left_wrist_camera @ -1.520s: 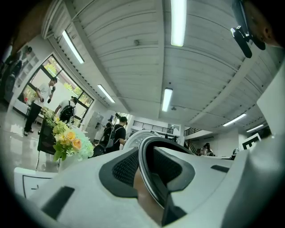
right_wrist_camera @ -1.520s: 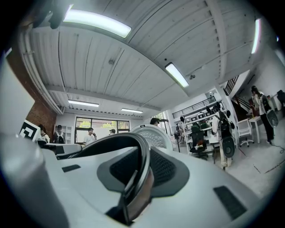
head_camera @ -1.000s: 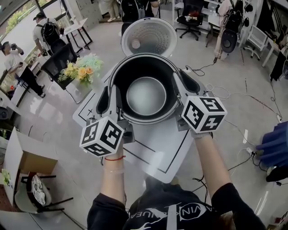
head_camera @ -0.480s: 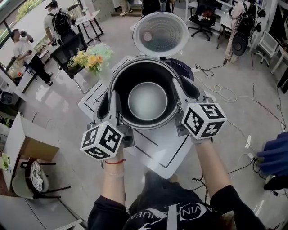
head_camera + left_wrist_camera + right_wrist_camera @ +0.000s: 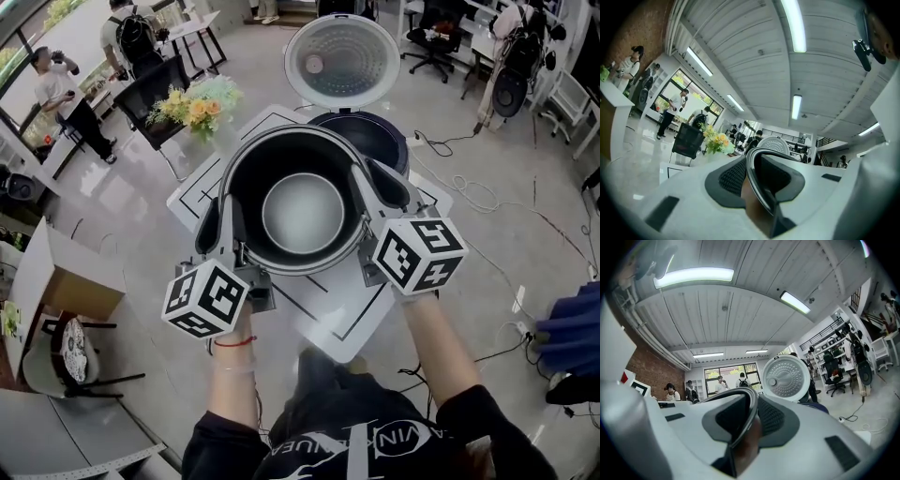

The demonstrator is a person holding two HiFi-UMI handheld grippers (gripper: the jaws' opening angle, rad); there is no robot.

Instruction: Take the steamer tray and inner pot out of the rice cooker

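**Inner pot out of the cooker, clamped at both sides of its rim**

The white table (image 5: 337,309) with black line markings is carrying the rice cooker (image 5: 380,141) at its far side. The cooker's lid (image 5: 342,61) is standing fully open, with its ribbed inner face turned toward the camera.

The inner pot (image 5: 302,214) is sitting outside the cooker body, on the person's side of it and over the middle of the table. It is being held level, mouth upward, showing dark walls and a pale grey bottom. Whether its base is touching the table cannot be told from the head view.

The left hand-held gripper (image 5: 217,220) is clamping the pot's left rim. Its own view shows the rim edge (image 5: 757,173) pinched between the two padded jaws, one inside the wall and one outside. The right hand-held gripper (image 5: 382,187) is clamping the opposite rim in the same way, and its view shows the rim (image 5: 745,423) running between the jaws, with the open lid (image 5: 786,378) beyond. Both grippers are pointing away from the person.

A bunch of yellow and white flowers (image 5: 197,101) is standing just beyond the table's left corner, well apart from the pot.
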